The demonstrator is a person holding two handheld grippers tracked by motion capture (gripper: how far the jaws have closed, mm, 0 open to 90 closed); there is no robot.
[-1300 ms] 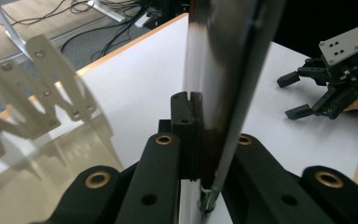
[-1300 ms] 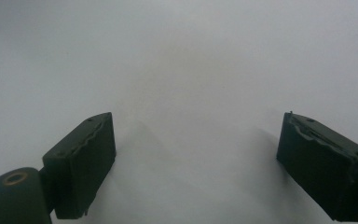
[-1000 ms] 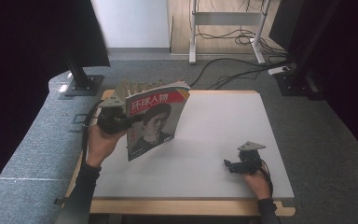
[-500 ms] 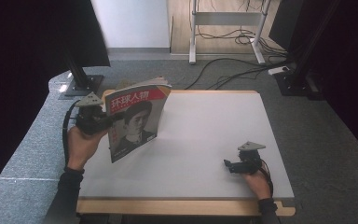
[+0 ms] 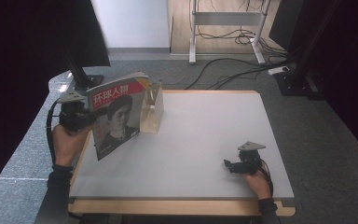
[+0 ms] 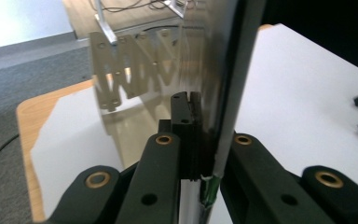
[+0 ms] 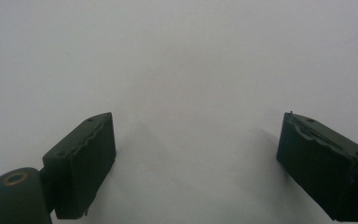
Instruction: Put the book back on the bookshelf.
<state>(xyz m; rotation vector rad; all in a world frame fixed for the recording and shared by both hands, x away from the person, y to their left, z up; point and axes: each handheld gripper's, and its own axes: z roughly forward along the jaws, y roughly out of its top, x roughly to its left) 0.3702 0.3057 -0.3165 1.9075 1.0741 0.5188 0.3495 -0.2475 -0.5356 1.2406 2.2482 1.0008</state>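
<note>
Magazine, the thick one with a red masthead and a portrait on its cover, is being carried upright off the left edge of the counter, its lower corner hanging just past the rim; a second ago it was standing farther in over the white surface and leaning more, so it is travelling leftward and lifting slightly. That shift is uncovering the clear acrylic stand at the counter's back left, which the cover was hiding before, so the magazine looks freshly pulled out of or away from that stand, and the carry is probably midway rather than ending. Left tongs are pinching the magazine's edge hard, the black pads pressed onto the stacked pages in the left gripper view, with the stand's cut-out wall showing beyond them. Right tongs are resting spread wide over bare counter near the front right, holding nothing, exactly where they were sitting a second earlier.
</note>
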